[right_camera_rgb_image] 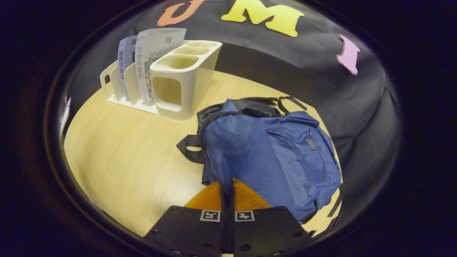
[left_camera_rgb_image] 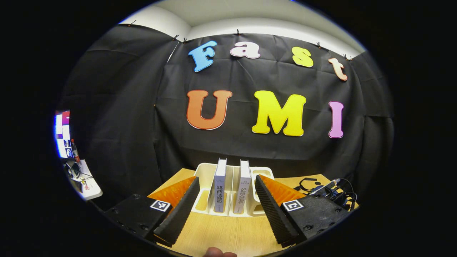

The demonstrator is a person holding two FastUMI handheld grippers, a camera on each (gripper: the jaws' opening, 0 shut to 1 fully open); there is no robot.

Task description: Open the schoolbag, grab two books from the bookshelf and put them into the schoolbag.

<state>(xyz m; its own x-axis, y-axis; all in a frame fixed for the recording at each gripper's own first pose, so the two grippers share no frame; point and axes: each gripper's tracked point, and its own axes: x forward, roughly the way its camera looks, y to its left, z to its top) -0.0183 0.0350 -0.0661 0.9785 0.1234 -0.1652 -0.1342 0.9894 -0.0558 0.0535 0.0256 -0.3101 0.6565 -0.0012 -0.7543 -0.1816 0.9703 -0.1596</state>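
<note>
A white rack (left_camera_rgb_image: 205, 171) stands at the back of the wooden table (left_camera_rgb_image: 228, 232), holding two upright books, one (left_camera_rgb_image: 219, 185) left of the other (left_camera_rgb_image: 244, 187). My left gripper (left_camera_rgb_image: 227, 177) is open, short of the rack, its fingers framing both books. The blue schoolbag (right_camera_rgb_image: 271, 153) lies right of the rack (right_camera_rgb_image: 182, 85), showing dark lining at its top end. My right gripper (right_camera_rgb_image: 227, 181) is shut, its tips at the bag's near edge where the zipper line (right_camera_rgb_image: 204, 142) ends. Whether anything sits between the tips is hidden. The books (right_camera_rgb_image: 153, 60) lean in the rack's slots.
Black cables and straps (left_camera_rgb_image: 328, 189) lie on the table's right rear. A side desk (left_camera_rgb_image: 84, 182) with a screen and small items stands far left. The booth's black cloth hangs close behind the rack. Bare tabletop (right_camera_rgb_image: 125, 157) lies left of the bag.
</note>
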